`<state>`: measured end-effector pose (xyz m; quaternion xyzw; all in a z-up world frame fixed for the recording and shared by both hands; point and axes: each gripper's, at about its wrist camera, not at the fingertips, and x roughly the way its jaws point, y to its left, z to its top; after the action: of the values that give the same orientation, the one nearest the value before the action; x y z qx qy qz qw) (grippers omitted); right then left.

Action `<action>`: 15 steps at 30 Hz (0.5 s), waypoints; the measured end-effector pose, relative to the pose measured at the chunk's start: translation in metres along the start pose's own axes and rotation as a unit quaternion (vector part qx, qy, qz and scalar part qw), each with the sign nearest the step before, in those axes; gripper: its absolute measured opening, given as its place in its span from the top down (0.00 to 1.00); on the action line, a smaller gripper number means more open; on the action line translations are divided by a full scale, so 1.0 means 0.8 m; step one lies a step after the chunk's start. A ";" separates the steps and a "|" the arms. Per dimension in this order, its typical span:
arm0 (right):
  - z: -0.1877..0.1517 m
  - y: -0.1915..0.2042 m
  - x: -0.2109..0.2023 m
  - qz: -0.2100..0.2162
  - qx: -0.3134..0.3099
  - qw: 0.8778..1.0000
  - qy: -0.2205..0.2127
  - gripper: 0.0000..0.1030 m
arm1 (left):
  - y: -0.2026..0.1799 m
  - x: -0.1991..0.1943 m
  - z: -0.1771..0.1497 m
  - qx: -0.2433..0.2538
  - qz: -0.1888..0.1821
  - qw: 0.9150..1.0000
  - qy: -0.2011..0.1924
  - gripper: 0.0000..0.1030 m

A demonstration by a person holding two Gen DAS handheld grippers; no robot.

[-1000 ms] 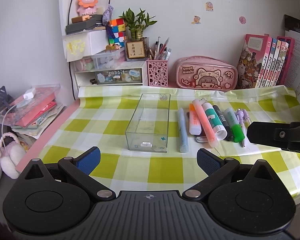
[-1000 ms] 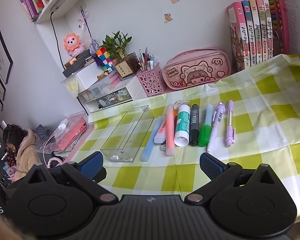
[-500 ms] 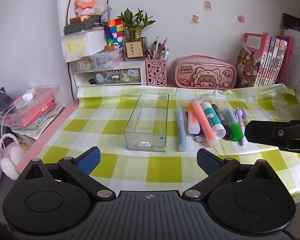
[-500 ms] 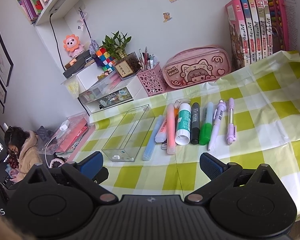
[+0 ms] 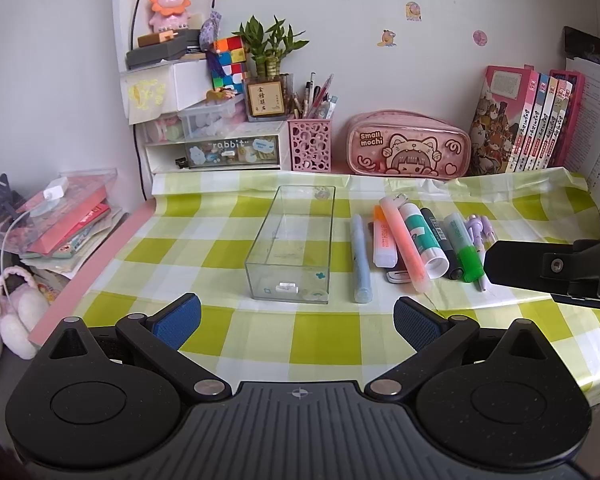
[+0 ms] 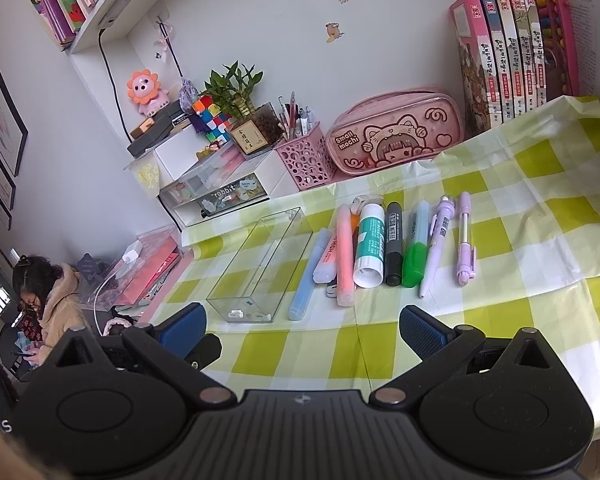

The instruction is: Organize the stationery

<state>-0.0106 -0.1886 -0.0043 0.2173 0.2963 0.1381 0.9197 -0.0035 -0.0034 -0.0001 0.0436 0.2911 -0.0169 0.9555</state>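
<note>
Lining up beside the clear box, pens are kept reachable; both grippers' fingers are spread, nothing gripped.

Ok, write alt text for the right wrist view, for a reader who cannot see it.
An open right gripper hovers over a green-checked tablecloth, where an empty clear box lies left of a row of pens, highlighters and a glue stick. Behind stand a pink pencil case, a pink pen holder and books against the wall.
</note>
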 end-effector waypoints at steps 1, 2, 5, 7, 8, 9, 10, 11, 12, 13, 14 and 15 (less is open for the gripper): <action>0.000 0.000 0.000 0.000 0.000 1.000 0.000 0.04 | 0.000 0.000 0.000 0.000 0.000 1.000 0.000 0.05; 0.000 0.000 0.000 0.000 0.000 1.000 0.000 0.04 | -0.001 0.000 0.000 0.000 0.000 1.000 0.001 0.05; 0.000 0.000 0.000 0.000 0.000 1.000 0.000 0.04 | -0.001 0.000 0.000 0.000 -0.001 1.000 0.000 0.05; 0.000 0.000 0.000 -0.001 0.000 1.000 0.000 0.04 | -0.001 0.000 0.000 0.000 -0.001 1.000 0.000 0.05; 0.000 0.000 0.000 -0.001 0.000 1.000 -0.001 0.04 | -0.001 0.000 0.000 0.000 -0.002 1.000 0.000 0.05; -0.001 0.000 0.001 -0.001 0.001 1.000 -0.001 0.04 | -0.002 0.000 0.000 0.000 -0.002 1.000 0.000 0.05; -0.001 0.000 0.001 -0.001 0.001 1.000 -0.001 0.04 | -0.002 0.001 0.000 0.001 -0.003 1.000 0.000 0.05; -0.001 -0.001 0.001 -0.001 0.001 1.000 0.000 0.04 | -0.002 0.001 0.000 0.001 -0.004 1.000 0.000 0.05; -0.001 -0.001 0.001 -0.001 0.001 1.000 0.000 0.04 | -0.002 0.001 0.000 0.001 -0.004 1.000 0.000 0.05; -0.001 -0.001 0.001 -0.001 0.001 1.000 -0.001 0.04 | -0.002 0.001 0.000 0.000 -0.005 1.000 0.000 0.05; 0.000 -0.001 0.001 0.000 0.001 1.000 -0.001 0.04 | -0.002 0.001 0.000 0.001 -0.005 1.000 0.000 0.05; 0.000 -0.001 0.001 -0.001 0.001 1.000 -0.001 0.04 | -0.002 0.001 0.000 0.000 -0.004 1.000 0.000 0.05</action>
<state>-0.0100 -0.1889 -0.0051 0.2181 0.2959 0.1372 0.9198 -0.0030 -0.0052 -0.0008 0.0427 0.2913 -0.0210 0.9555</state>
